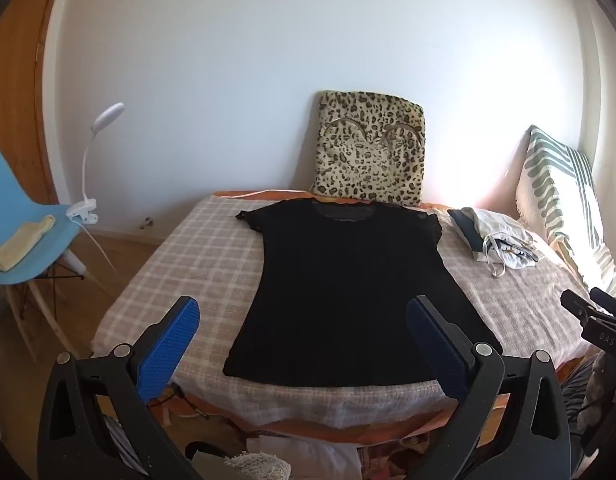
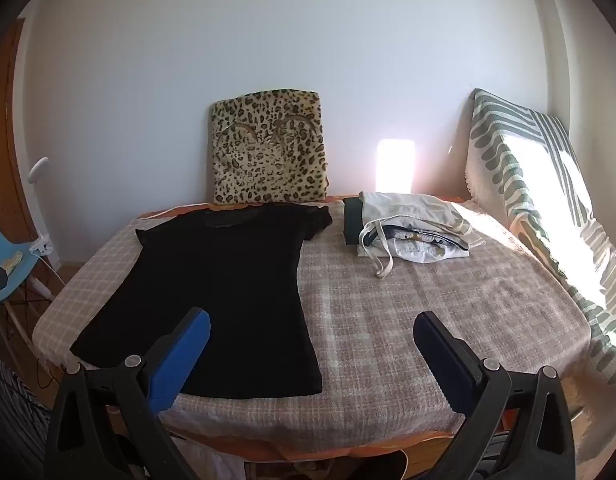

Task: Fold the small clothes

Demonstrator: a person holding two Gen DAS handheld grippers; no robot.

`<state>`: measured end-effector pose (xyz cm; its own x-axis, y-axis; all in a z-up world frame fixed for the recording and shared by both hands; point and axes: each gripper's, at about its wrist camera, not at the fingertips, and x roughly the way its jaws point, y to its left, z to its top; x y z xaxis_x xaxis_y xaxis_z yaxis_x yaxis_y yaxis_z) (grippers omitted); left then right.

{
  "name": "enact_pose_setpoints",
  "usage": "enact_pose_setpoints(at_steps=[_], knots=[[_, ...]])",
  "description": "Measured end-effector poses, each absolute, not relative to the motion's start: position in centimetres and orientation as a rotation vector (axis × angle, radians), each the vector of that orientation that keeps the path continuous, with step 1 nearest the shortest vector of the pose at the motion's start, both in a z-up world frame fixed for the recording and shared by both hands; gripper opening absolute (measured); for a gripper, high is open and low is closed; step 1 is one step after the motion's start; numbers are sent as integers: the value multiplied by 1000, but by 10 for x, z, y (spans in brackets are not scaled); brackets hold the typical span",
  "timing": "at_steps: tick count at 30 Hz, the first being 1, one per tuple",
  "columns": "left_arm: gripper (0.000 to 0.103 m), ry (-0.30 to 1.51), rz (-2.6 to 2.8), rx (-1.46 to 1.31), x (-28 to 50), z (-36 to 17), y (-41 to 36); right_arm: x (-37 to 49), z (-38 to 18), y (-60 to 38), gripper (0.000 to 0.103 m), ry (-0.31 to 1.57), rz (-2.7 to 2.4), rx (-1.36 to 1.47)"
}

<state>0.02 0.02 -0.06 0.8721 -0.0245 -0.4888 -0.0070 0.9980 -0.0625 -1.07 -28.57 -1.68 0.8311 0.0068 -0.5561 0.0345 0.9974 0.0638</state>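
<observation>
A black short-sleeved top (image 1: 339,280) lies flat on the checked bed cover (image 1: 180,256), neck toward the far wall, hem toward me. My left gripper (image 1: 304,312) hovers open above the near edge of the bed, its blue pads either side of the top's hem, with nothing between them. In the right wrist view the same black top (image 2: 224,292) lies on the left half of the checked bed cover (image 2: 407,304). My right gripper (image 2: 311,324) is open over the top's near right corner, holding nothing. Part of the right gripper (image 1: 587,316) shows at the left view's right edge.
A small pile of folded clothes (image 2: 407,228) sits at the far right of the bed. A leopard-print cushion (image 2: 268,156) leans on the wall, a green-striped cushion (image 2: 539,200) on the right. A blue chair (image 1: 16,232) with a clip lamp (image 1: 88,184) stands left. Clutter (image 1: 268,456) lies on the floor below.
</observation>
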Motion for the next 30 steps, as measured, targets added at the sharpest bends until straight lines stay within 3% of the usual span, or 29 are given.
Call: enact_pose_setpoints(at_steps=[30], knots=[[103, 491, 31, -3, 6, 8, -13, -7, -15, -288, 103, 582, -1, 95]])
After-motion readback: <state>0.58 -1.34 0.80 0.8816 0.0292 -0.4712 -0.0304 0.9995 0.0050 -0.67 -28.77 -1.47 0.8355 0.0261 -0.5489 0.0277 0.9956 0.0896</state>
